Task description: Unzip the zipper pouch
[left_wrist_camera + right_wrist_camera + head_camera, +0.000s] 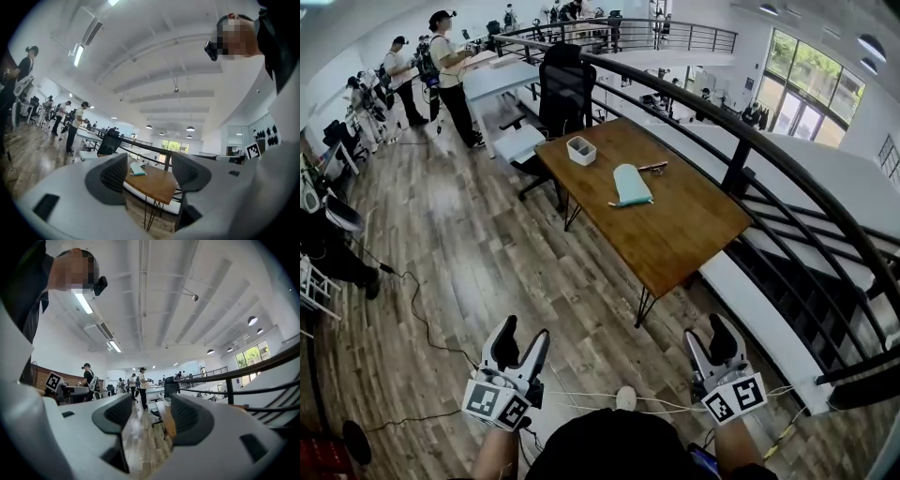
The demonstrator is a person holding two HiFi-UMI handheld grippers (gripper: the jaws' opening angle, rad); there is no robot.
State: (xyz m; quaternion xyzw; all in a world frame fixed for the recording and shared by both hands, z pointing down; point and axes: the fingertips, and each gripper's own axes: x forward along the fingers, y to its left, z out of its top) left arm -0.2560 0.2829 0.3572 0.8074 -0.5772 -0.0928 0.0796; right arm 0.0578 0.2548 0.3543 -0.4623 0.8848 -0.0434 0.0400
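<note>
Left gripper [523,333]: jaws wide apart, nothing between them; held low over the wooden floor [487,253]
Right gripper [709,330]: jaws wide apart; empty
Zipper pouch [631,185]: pale teal; flat on the wooden table [675,234], well apart from both grippers
White box [581,150]: on the table; near the pouch

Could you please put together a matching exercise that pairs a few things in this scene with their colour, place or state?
Things:
1. zipper pouch
2. small box
3. office chair
4. left gripper

Descriptions:
A. black, standing beyond the far end of the table
B. jaws apart, nothing between them
C. teal, lying flat near the middle of the tabletop
D. white, sitting near the tabletop's far end

Pairs: 1-C, 2-D, 3-A, 4-B
</note>
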